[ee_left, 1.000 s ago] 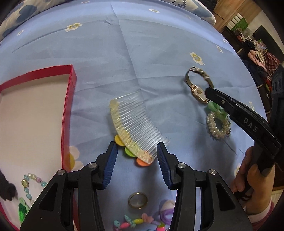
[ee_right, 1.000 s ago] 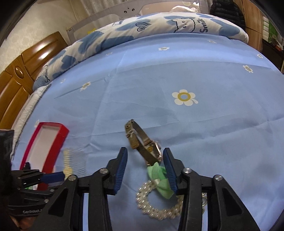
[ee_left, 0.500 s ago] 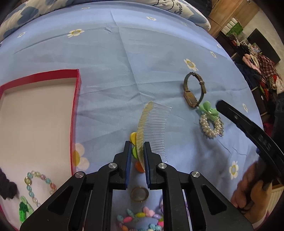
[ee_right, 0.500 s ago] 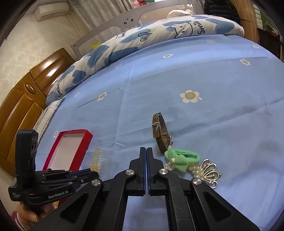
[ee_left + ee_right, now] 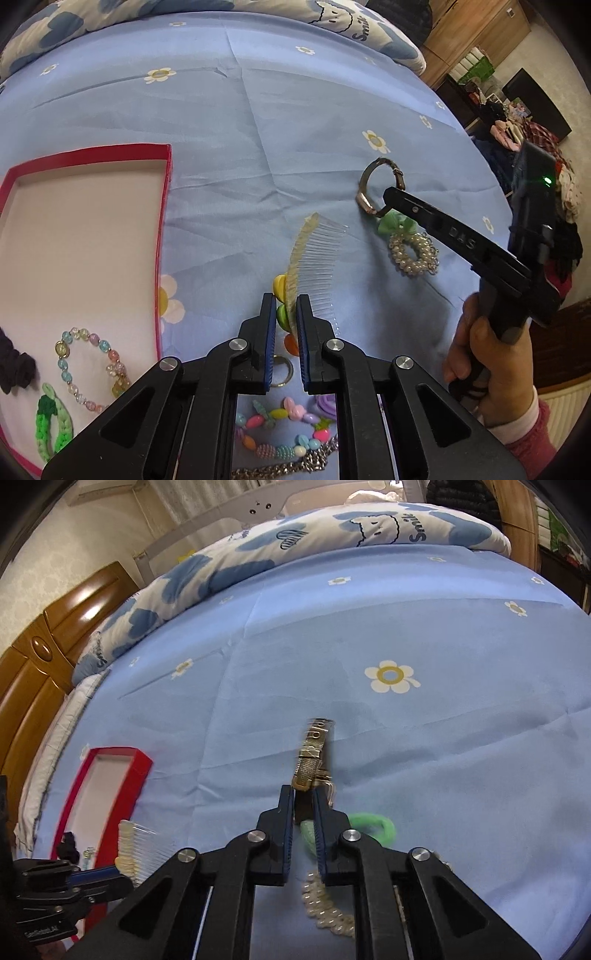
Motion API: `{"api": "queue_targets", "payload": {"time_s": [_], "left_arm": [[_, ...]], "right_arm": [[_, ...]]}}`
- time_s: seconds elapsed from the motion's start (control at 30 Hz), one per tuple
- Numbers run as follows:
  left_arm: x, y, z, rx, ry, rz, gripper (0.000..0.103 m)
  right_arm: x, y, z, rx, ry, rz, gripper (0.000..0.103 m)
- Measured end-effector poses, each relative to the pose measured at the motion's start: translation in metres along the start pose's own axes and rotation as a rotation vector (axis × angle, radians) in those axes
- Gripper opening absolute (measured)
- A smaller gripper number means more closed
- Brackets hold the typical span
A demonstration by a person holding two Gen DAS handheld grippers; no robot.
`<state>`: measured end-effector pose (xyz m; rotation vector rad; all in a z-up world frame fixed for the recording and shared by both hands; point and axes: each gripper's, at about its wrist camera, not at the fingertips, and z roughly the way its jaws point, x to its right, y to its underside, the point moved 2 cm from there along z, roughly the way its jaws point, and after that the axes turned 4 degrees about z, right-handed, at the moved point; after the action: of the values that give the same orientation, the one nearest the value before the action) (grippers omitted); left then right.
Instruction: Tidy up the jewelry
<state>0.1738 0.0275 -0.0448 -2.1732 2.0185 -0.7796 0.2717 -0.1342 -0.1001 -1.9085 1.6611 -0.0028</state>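
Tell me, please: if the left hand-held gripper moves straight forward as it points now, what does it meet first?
Probably the blue bedsheet: the left hand-held gripper already clamps the clear comb, and nothing else shows ahead.

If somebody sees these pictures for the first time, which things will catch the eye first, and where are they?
First comes the clear hair comb, pinched upright in the left gripper above the blue flowered bedsheet. Next is the gold watch, clamped in the right gripper, with the green-bowed pearl scrunchie just below it. At the left lies the red-rimmed box, already holding beaded bracelets.
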Motion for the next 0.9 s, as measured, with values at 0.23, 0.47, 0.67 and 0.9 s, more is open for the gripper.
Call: {"api": "queue_targets", "payload": {"time_s": [0.23,0.47,0.67,0.9], "left_arm": [[-0.004,0.01,-0.023,0.027,0.016,-0.015,0.009],[-0.018,0.021,-0.047,0.056,0.013,-0.04,0.009],[-0.023,0.028,-0.056,0.069,0.016,-0.058,0.009],[-0.024,0.031,-0.055,0.065,0.022,-0.064,0.009]], "right_arm": [[-0.009,0.017,-0.031,-0.001,-0.241,0.124,0.009],[0.0,0.069,-0.032,-0.109,-0.313,0.253,0.013],[0.005,0.083,-0.056,-0.04,-0.171,0.229,0.027],[-0.039,0.079,-0.058,-0.015,-0.099,-0.019,0.033]]}}
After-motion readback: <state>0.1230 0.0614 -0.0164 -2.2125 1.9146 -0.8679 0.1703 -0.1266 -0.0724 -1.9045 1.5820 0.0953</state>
